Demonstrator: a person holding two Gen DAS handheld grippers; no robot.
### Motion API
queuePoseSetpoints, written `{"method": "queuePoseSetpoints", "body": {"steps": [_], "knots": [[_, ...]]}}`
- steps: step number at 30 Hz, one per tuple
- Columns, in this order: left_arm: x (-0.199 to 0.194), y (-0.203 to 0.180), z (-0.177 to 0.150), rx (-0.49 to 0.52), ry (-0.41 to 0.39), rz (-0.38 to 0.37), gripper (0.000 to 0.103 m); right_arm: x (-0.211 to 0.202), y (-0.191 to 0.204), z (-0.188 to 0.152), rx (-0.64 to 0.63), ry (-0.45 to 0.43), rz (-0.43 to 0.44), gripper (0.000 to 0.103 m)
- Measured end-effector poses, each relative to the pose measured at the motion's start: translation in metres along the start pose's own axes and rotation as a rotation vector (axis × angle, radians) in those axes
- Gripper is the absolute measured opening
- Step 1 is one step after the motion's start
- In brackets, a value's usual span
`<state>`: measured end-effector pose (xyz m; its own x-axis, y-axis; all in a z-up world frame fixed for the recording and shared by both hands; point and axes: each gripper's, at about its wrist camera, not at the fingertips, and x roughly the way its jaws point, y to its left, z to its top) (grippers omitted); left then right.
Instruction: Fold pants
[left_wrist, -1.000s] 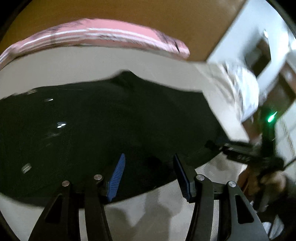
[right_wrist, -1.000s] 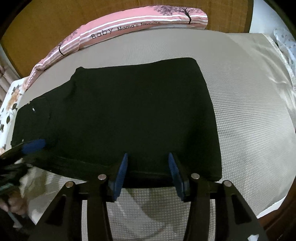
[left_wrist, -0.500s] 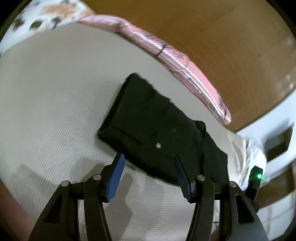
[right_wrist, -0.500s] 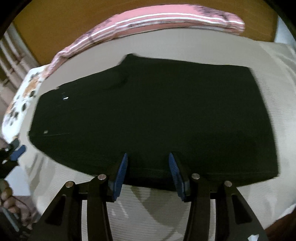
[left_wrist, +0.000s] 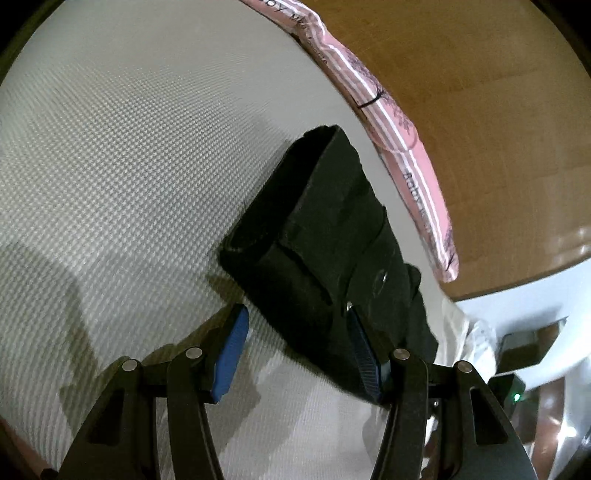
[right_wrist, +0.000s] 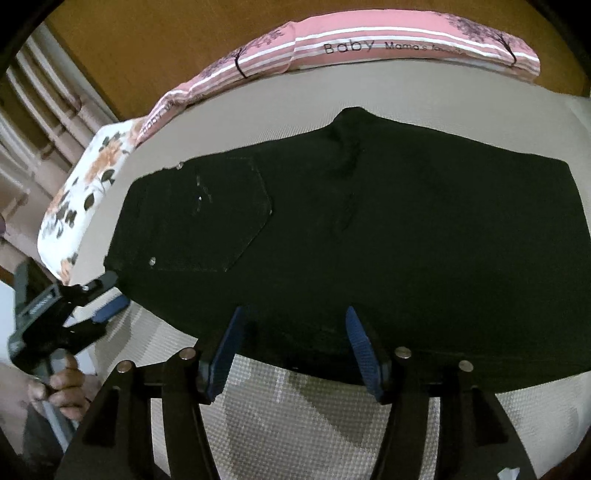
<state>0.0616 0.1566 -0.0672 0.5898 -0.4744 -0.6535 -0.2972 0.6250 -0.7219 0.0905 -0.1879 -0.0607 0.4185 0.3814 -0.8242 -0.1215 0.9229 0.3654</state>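
Black pants (right_wrist: 369, 236) lie folded flat on the grey woven mattress (right_wrist: 332, 413), back pocket up at the left. My right gripper (right_wrist: 295, 347) is open, its blue pads at the near long edge of the pants. My left gripper (left_wrist: 295, 347) is open at the waistband end of the pants (left_wrist: 332, 251), which it sees end-on; the waist corner lies between its jaws. The left gripper also shows in the right wrist view (right_wrist: 99, 299), at the pants' left corner, held by a hand.
A pink striped pillow (right_wrist: 369, 48) lies along the wooden headboard (right_wrist: 147, 44) behind the pants. A floral pillow (right_wrist: 81, 195) is at the far left. Bare mattress (left_wrist: 110, 166) stretches left of the pants in the left wrist view.
The left gripper has swung round to the waistband end and moved closer to it. The right gripper has shifted left along the near edge. Both stay open.
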Motion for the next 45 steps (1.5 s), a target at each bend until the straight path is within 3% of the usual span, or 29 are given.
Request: {"method": "queuePoseSetpoints", "body": {"steps": [9, 10, 11, 15, 20, 26, 30, 34, 41, 45], "knots": [[0.009, 0.004, 0.015, -0.012, -0.078, -0.032, 0.056, -0.003, -0.008, 0.006, 0.062, -0.022, 0.016, 0.056], [0.009, 0.002, 0.015, 0.0, -0.089, -0.016, 0.051, -0.003, -0.009, 0.008, 0.068, -0.026, 0.018, 0.056], [0.008, 0.002, 0.013, 0.005, -0.096, 0.005, 0.038, -0.004, -0.01, 0.009, 0.075, -0.032, 0.019, 0.056], [0.007, -0.002, 0.013, 0.012, -0.105, 0.026, 0.027, -0.013, -0.017, 0.011, 0.097, -0.06, 0.007, 0.056], [-0.012, -0.056, 0.011, 0.162, -0.158, 0.068, 0.024, -0.039, -0.042, 0.011, 0.139, -0.113, -0.023, 0.056], [-0.018, -0.154, 0.001, 0.371, -0.191, 0.005, 0.024, -0.079, -0.085, 0.006, 0.232, -0.198, -0.051, 0.056], [-0.002, -0.225, -0.027, 0.552, -0.159, -0.062, 0.024, -0.111, -0.119, -0.001, 0.297, -0.265, -0.079, 0.056], [0.03, -0.275, -0.064, 0.649, -0.075, -0.128, 0.024, -0.139, -0.149, -0.011, 0.354, -0.319, -0.101, 0.056], [0.105, -0.311, -0.128, 0.773, 0.089, -0.144, 0.023, -0.161, -0.195, -0.038, 0.446, -0.341, -0.123, 0.057], [0.149, -0.308, -0.165, 0.845, 0.191, -0.084, 0.023, -0.156, -0.211, -0.047, 0.487, -0.322, -0.113, 0.057]]}}
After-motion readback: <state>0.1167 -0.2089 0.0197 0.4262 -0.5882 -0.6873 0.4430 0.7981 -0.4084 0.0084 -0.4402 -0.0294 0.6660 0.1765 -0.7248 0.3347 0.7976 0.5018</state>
